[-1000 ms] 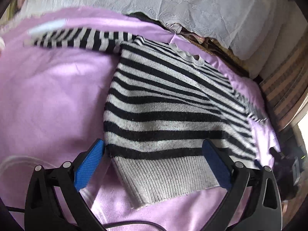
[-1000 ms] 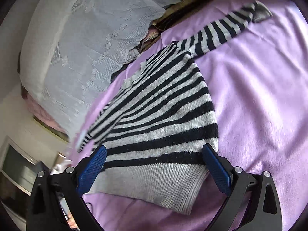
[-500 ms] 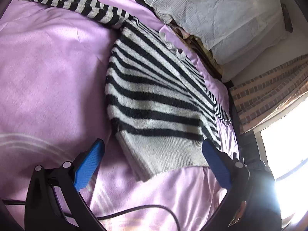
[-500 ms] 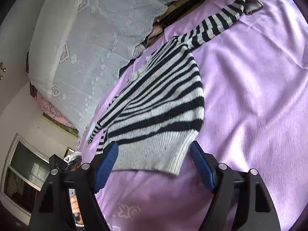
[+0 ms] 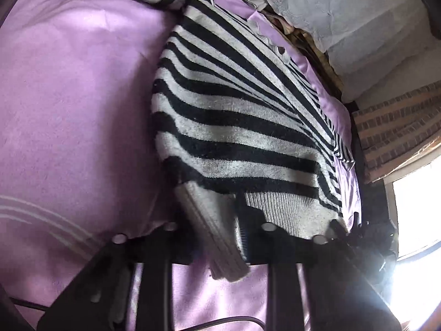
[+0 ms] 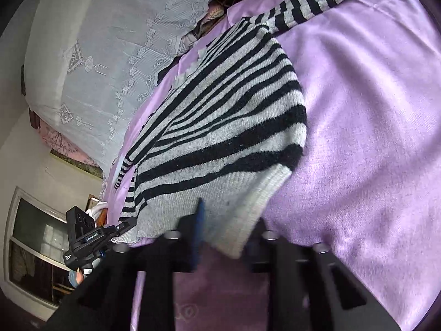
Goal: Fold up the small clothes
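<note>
Across a bed covered by a smooth lilac blanket (image 5: 77, 115): a small black-and-grey striped knitted sweater (image 5: 234, 127) spread flat, one sleeve stretched out toward the far edge, ribbed grey hem nearest the cameras. At the hem's left corner, the left hand-held gripper (image 5: 220, 237), black frame with blue pads, jaws just closed and clenched on the ribbed band, fabric bunched and folded between the pads. At the hem's other corner, the right hand-held gripper (image 6: 226, 229), jaws likewise just closed, pinching the grey rib with cloth caught between them. Further right in the right wrist view, bare lilac blanket and the striped sleeve (image 6: 308, 8) angled toward the top. Behind the sweater, a white lace-patterned cloth (image 6: 110, 41) draped over bedding at the head of the bed.
</note>
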`<state>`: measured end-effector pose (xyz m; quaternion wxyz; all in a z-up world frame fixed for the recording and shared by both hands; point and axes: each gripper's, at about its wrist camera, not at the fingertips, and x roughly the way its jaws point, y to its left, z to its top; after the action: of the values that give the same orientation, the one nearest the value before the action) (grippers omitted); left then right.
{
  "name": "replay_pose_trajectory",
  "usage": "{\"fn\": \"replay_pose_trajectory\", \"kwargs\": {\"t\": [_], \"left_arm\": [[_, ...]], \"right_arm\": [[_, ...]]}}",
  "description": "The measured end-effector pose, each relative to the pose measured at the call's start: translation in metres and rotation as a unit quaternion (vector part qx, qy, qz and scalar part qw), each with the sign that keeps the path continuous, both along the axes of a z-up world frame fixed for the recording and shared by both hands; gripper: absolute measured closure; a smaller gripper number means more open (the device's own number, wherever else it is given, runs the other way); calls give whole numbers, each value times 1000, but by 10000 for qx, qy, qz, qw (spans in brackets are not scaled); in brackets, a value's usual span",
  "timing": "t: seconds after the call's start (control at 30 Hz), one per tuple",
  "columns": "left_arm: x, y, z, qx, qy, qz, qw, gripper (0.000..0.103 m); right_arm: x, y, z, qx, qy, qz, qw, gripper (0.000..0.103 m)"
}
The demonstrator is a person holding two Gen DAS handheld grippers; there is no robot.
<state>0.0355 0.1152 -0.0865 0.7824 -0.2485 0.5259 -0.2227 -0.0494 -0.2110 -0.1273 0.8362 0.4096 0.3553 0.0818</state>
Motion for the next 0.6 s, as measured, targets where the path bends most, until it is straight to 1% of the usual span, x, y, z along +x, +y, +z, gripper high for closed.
{"fn": "replay_pose_trajectory", "kwargs": {"t": [0.03, 0.1, 0.17, 0.27, 0.37, 0.43, 0.53, 0.6], "left_arm": [[-1, 4, 0, -103, 16, 43, 9999, 94], [-4, 8, 5, -148, -100, 81, 9998, 96], [-12, 9, 14, -164, -257, 63, 9995, 97], [-29, 13, 19, -210, -341, 14, 9992, 97], [-45, 17, 10, -95, -285, 11, 9995, 97], [-54, 18, 3, 5, -258, 3, 9997, 97], [-60, 17, 2, 192, -433, -49, 9989, 96], [-60, 20, 2, 199, -437, -48, 9988, 95]], "right_arm": [[-2, -1, 0, 34, -34, -27, 10000, 95], [-8, 1, 8, -123, -159, -24, 9998, 96], [-15, 5, 18, -350, -271, 23, 9990, 97], [-28, 10, 28, -571, -316, 110, 9978, 97], [-43, 13, 22, -569, -191, 199, 9980, 97], [-54, 14, 10, -529, -56, 224, 9983, 97], [-52, 15, -1, -548, 139, 345, 9978, 97], [-53, 12, 0, -526, 253, 413, 9974, 97]]}}
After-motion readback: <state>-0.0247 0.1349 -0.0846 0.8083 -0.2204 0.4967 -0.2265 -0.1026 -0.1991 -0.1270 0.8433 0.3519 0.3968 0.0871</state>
